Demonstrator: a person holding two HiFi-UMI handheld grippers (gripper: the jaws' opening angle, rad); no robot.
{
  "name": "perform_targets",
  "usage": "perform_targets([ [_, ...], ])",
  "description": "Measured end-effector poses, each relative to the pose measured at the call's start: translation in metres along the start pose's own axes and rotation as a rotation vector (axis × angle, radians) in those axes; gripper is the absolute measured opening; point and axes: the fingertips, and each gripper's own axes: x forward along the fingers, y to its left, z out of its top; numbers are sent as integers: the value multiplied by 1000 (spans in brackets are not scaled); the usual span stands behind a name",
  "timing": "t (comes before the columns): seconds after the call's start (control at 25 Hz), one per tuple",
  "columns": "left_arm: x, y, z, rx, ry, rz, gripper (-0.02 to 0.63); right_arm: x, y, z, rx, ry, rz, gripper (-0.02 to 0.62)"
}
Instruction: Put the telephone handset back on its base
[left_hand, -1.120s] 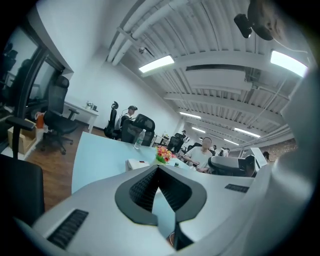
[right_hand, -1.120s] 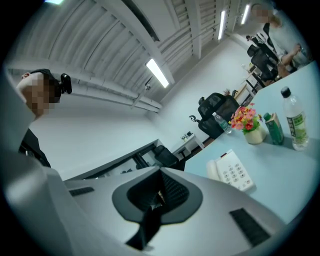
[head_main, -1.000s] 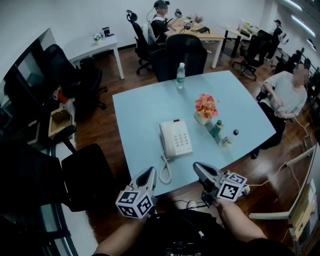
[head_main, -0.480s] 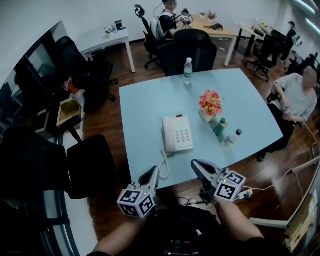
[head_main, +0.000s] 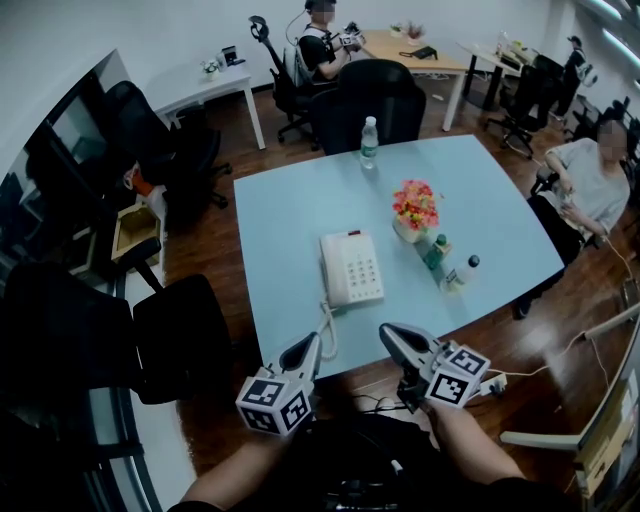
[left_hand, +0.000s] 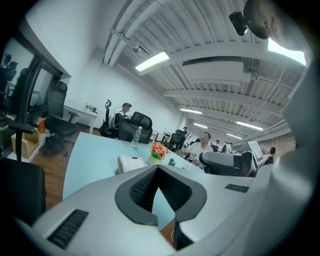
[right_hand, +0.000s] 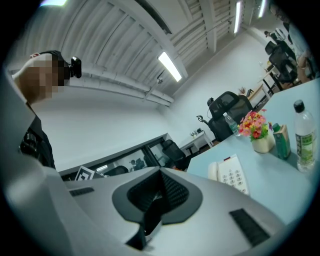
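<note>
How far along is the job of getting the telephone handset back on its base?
Done, it seems: the white handset lies seated along the left side of the white push-button telephone on the pale blue table. In hand: nothing. The left claw and right claw are both shut and empty, held at the table's near edge. Left: nothing that shows.

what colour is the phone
The phone is white, with a red mark at its top; clearest in head view.
</note>
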Motion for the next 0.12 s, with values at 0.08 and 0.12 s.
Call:
perform_targets([
  [0.08, -1, 0, 2, 4, -5, -3, -3, 1, 2, -1, -13, 5, 0, 5],
  [0.12, -1, 0, 3, 6, -8, -4, -3, 2, 3, -2, -19, 8, 0, 5],
])
